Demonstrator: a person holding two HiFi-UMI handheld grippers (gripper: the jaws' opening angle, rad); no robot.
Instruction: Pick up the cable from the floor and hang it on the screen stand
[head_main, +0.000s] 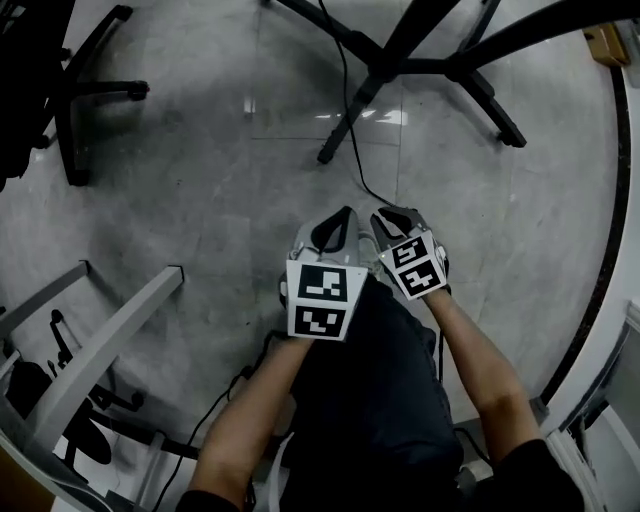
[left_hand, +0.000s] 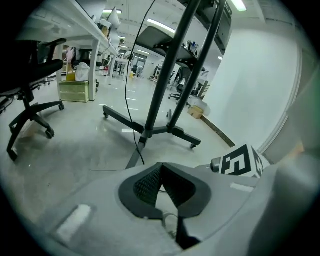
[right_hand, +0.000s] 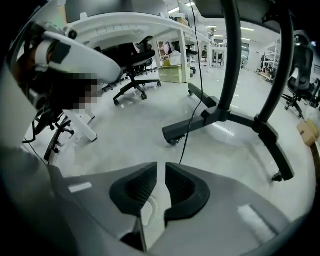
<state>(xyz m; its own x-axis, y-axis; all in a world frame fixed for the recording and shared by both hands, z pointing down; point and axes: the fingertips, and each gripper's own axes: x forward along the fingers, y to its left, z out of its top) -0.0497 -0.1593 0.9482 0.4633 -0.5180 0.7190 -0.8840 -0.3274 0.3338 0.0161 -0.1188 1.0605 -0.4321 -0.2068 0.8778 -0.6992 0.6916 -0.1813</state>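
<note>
A thin black cable (head_main: 347, 110) runs down past the base of the black screen stand (head_main: 395, 62) and across the grey floor, and passes out of sight under my two grippers. My left gripper (head_main: 345, 214) is shut with nothing in it; its view shows the cable (left_hand: 131, 107) hanging beside the stand's post (left_hand: 169, 70). Close on its right, my right gripper (head_main: 384, 214) is open by a narrow gap, with nothing between the pads. From the right gripper (right_hand: 161, 169) the cable (right_hand: 196, 102) drops to the floor just ahead of the jaws, beside the stand's leg (right_hand: 200, 124).
A black office chair (head_main: 75, 95) stands at the far left. A white desk leg (head_main: 115, 335) and more loose cables (head_main: 215, 410) lie at lower left. A dark floor strip (head_main: 608, 210) curves along the right side, with a cardboard box (head_main: 606, 42) at top right.
</note>
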